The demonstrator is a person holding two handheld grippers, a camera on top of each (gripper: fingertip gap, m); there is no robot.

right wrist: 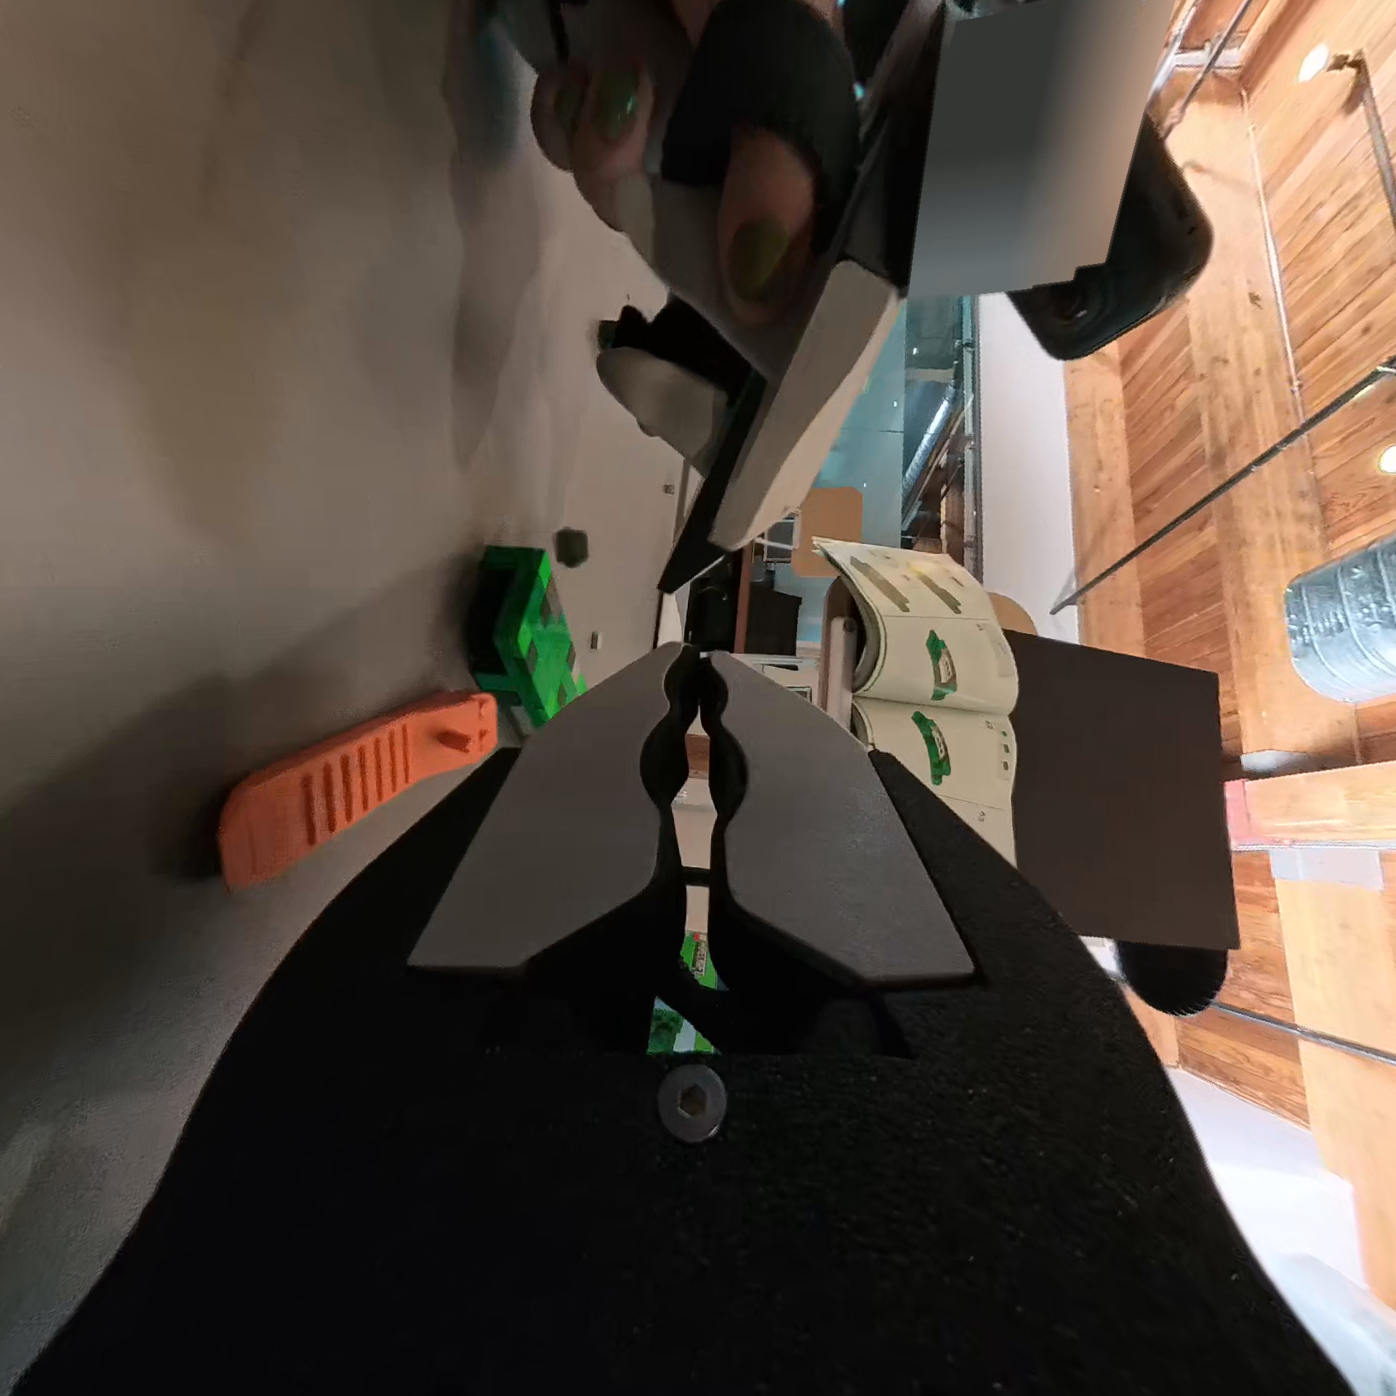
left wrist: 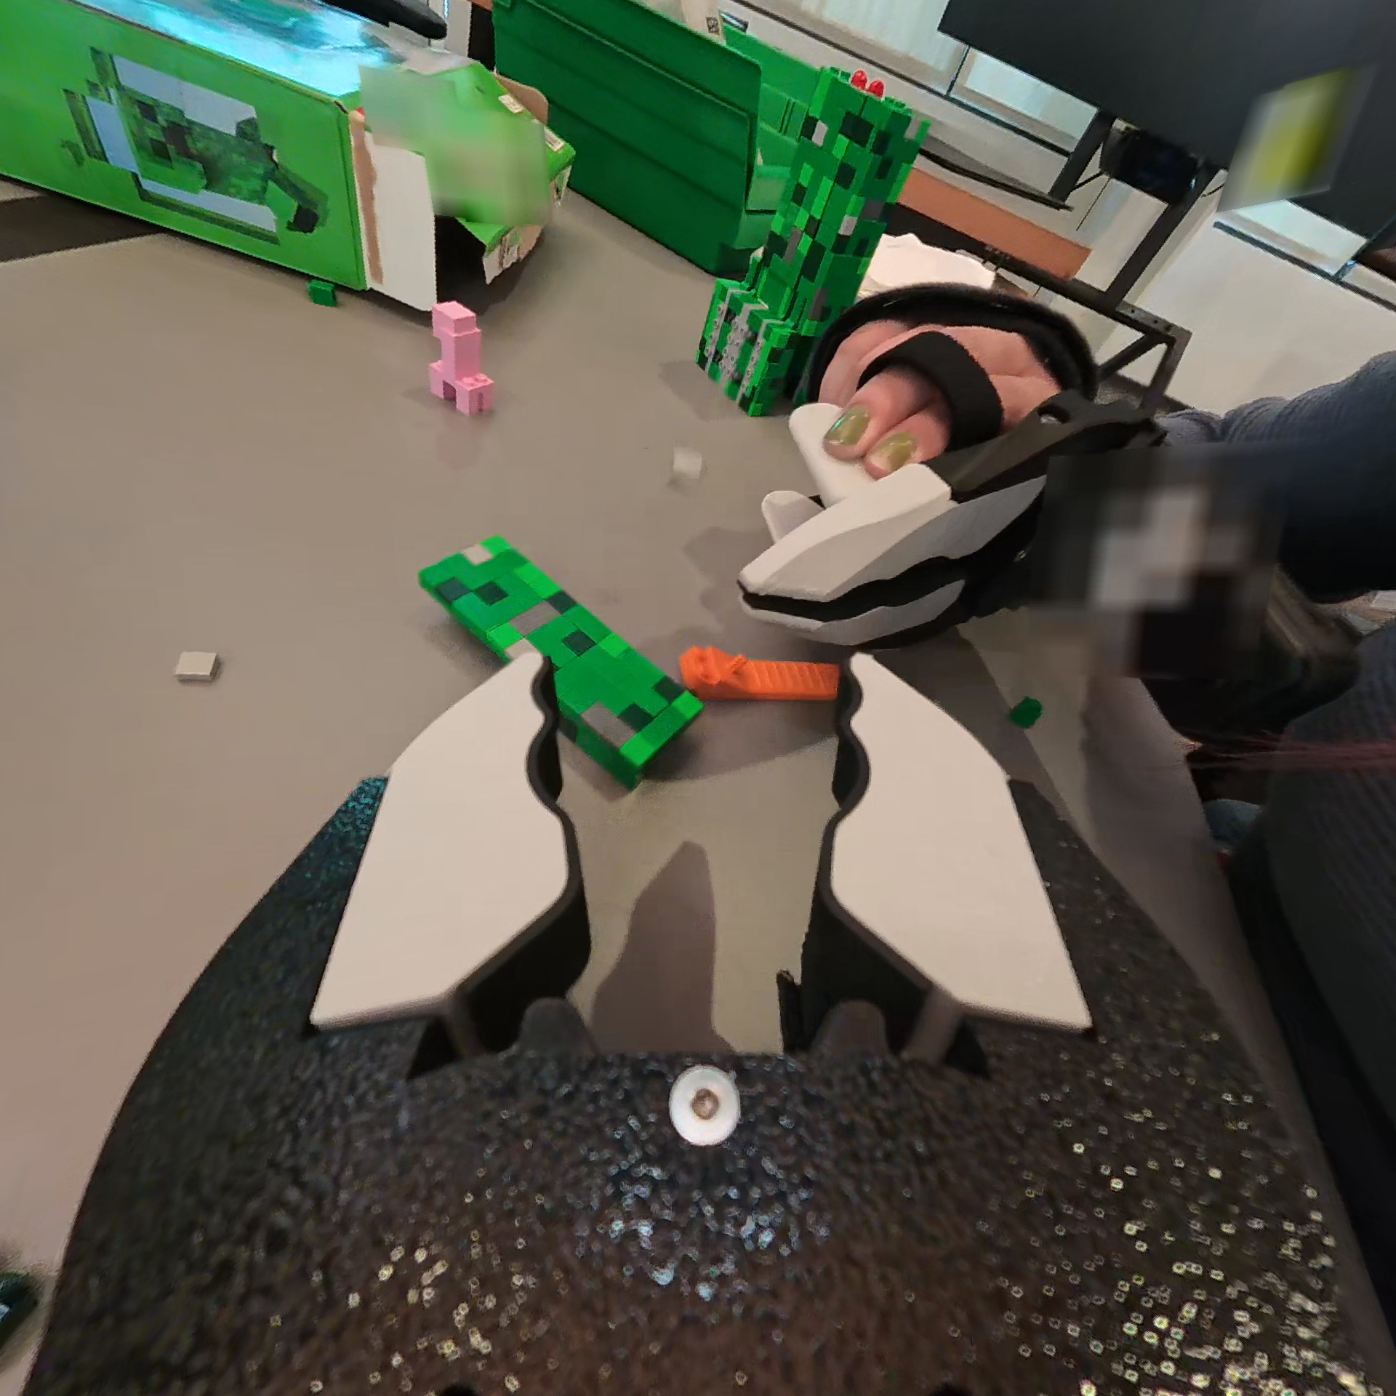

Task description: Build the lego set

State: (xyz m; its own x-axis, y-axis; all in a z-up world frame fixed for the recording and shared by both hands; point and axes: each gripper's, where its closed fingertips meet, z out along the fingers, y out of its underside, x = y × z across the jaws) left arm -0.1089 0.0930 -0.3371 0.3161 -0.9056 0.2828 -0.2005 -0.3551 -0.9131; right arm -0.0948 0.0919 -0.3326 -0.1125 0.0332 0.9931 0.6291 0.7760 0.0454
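The left gripper (left wrist: 695, 665) is being held wide open over the green block piece (left wrist: 559, 650). The right gripper (right wrist: 696, 663) is being squeezed closed on nothing, beside the orange tool (right wrist: 355, 786).

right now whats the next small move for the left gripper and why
Probably ease the left gripper forward and close on the green slab. Its jaws are open and empty, the slab lies flat on the table partly between the tips, and the right gripper is shut, holding nothing.
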